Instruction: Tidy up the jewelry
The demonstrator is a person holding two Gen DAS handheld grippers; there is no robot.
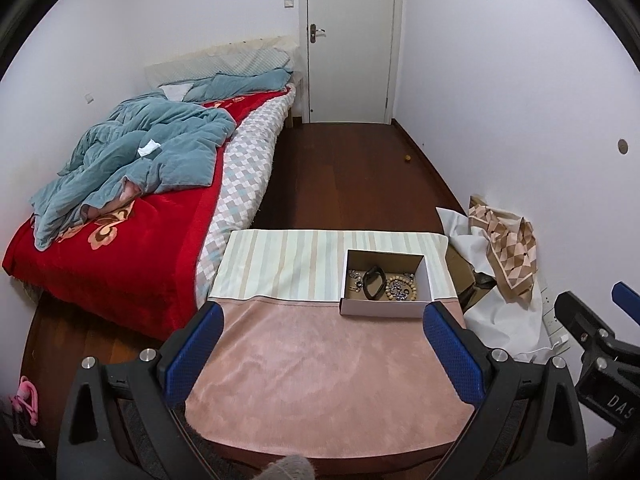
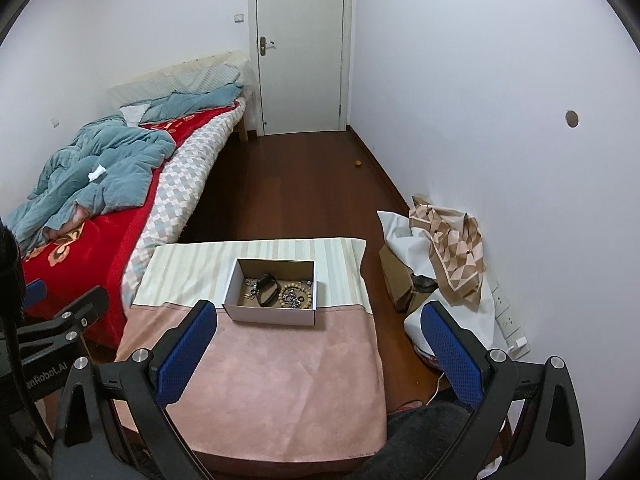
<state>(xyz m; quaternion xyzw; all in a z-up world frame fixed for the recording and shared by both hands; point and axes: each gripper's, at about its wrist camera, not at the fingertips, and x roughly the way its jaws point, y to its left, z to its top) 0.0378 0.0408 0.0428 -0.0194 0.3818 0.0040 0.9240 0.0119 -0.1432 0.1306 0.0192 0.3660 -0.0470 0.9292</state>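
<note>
A small white cardboard box [image 1: 386,307] is sitting on a pink and pale striped cloth [image 1: 320,360] covering the table, at the line where the stripes meet the pink. Inside the box, a black band [image 2: 267,289] is lying beside a loop of tan wooden beads [image 2: 295,298] and some silvery pieces. The left gripper [image 1: 322,354] is hovering over the pink cloth, its blue-padded fingers [image 1: 196,354] spread wide and gripping nothing. The right gripper [image 2: 318,354] is likewise hanging released, short of the box.
</note>
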